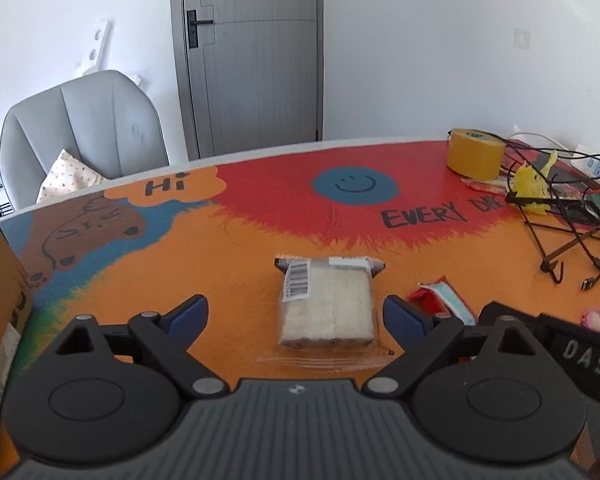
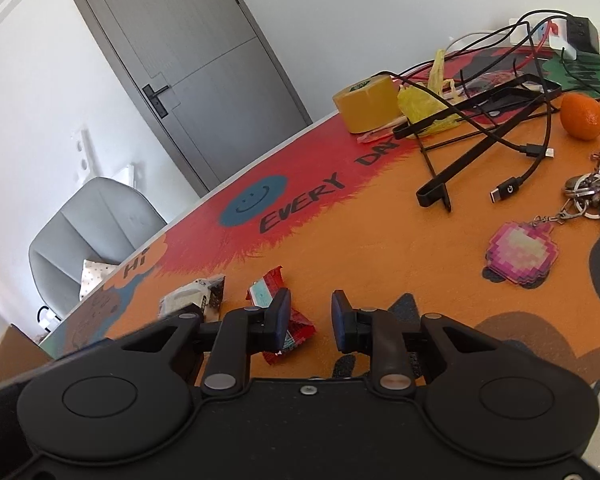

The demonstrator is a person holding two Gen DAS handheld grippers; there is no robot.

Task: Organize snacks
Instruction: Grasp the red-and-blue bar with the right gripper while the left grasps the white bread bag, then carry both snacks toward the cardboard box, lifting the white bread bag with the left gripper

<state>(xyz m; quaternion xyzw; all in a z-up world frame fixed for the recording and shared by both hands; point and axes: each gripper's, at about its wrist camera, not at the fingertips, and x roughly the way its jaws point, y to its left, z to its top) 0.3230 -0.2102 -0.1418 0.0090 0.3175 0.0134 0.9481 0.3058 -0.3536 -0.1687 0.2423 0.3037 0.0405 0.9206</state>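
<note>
Clear-wrapped pale cake (image 1: 327, 305) — barcode label

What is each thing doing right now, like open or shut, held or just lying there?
left gripper: open, around the sandwich pack, not touching
right gripper: open, empty
sandwich pack: sealed, lying flat
red snack packet: lying loose on the table
door: shut
</note>
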